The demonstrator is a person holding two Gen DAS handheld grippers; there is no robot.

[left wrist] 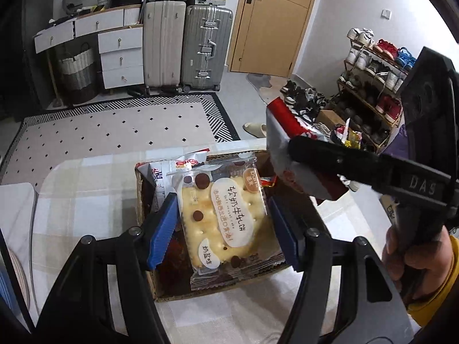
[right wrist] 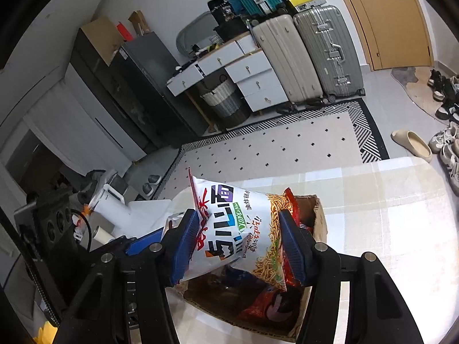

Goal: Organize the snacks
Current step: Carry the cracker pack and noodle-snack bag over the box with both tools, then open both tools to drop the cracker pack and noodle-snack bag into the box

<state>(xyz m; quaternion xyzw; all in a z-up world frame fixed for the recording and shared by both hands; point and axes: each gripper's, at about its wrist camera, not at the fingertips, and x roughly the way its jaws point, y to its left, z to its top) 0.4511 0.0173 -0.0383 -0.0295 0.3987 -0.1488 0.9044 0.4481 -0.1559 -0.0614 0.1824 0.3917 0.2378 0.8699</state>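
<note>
A clear biscuit packet (left wrist: 226, 200) with a yellow cracker and brown dots sits between the blue pads of my left gripper (left wrist: 222, 223), which is shut on it just above an open cardboard box (left wrist: 172, 295). My right gripper (right wrist: 238, 220) is shut on a white noodle-snack bag (right wrist: 229, 246), held tilted over the same box (right wrist: 320, 218). In the left wrist view that bag (left wrist: 282, 132) shows its silver and red back at the right, with one black finger (left wrist: 330, 154) across it and a hand (left wrist: 413, 258) in a yellow sleeve behind. Red snack packs (right wrist: 272, 306) lie inside the box.
The box stands on a table with a pale checked cloth (right wrist: 387, 215). Beyond lie a dotted rug (left wrist: 114, 132), two suitcases (left wrist: 186, 46), white drawers (left wrist: 120, 57), a wooden door (left wrist: 275, 20) and a shoe rack (left wrist: 373, 86). A white appliance (right wrist: 109, 197) stands left of the table.
</note>
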